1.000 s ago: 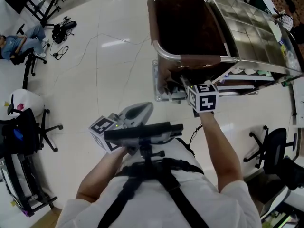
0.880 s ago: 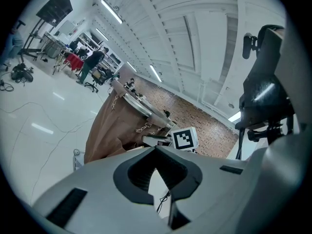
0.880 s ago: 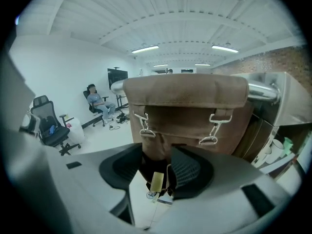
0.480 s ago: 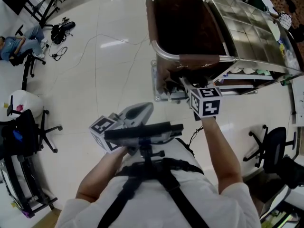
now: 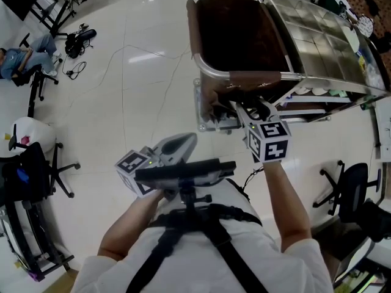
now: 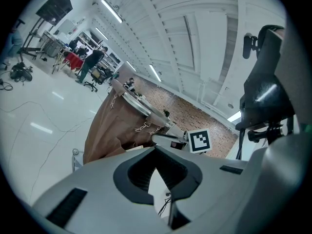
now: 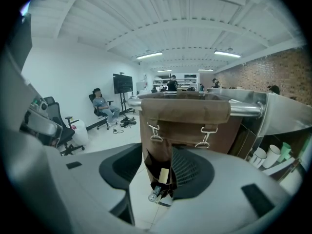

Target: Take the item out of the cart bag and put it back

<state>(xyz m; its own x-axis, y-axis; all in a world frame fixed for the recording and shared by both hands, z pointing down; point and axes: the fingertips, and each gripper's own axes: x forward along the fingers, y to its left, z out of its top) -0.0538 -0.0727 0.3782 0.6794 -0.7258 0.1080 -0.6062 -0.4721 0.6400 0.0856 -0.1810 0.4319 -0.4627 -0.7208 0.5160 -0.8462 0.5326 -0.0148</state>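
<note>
The brown cart bag [image 5: 238, 29] hangs open in a chrome frame [image 5: 211, 70]; its inside is dark and no item shows there. My right gripper [image 5: 249, 110] points at the bag's near wall, just below the rim. In the right gripper view the bag's clipped front flap [image 7: 187, 116] fills the middle, and my right gripper [image 7: 156, 179] stands open with the bag's lower edge and a small tan piece [image 7: 164, 175] seen beyond the gap. My left gripper [image 5: 186, 142] is held low by the person's waist, apart from the cart. In its own view my left gripper [image 6: 158, 177] is narrowly open with nothing in it.
A slanted metal grid shelf [image 5: 311, 29] adjoins the bag on the right, with cups [image 7: 258, 156] under it. A clear crate [image 5: 208, 112] sits beneath the cart. Office chairs [image 5: 36, 163] stand left, another chair [image 5: 354, 194] right. Cables [image 5: 79, 41] and a seated person [image 5: 18, 57] are far left.
My right gripper has drawn back a little toward the person, away from the bag's rim. The left gripper and the cart have not moved.
</note>
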